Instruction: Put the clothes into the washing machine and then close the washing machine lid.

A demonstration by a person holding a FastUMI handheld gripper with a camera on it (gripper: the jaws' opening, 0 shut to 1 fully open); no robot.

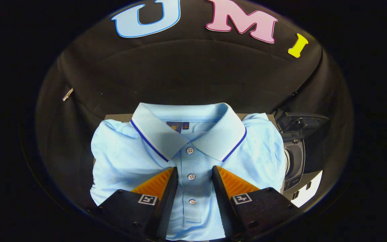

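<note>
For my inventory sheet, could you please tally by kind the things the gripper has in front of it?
Polo shirts: 1, light blue, folded, lying under the open gripper, its button strip between the fingers.
Washing machines: 1, beside the shirt, lid raised.
Tables: 1, its edge seen behind the shirt.
Total: 3

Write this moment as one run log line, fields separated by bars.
gripper: open, over button placket | folded light blue polo shirt: flat, not gripped | dark washing machine: beside shirt, lid raised
</note>
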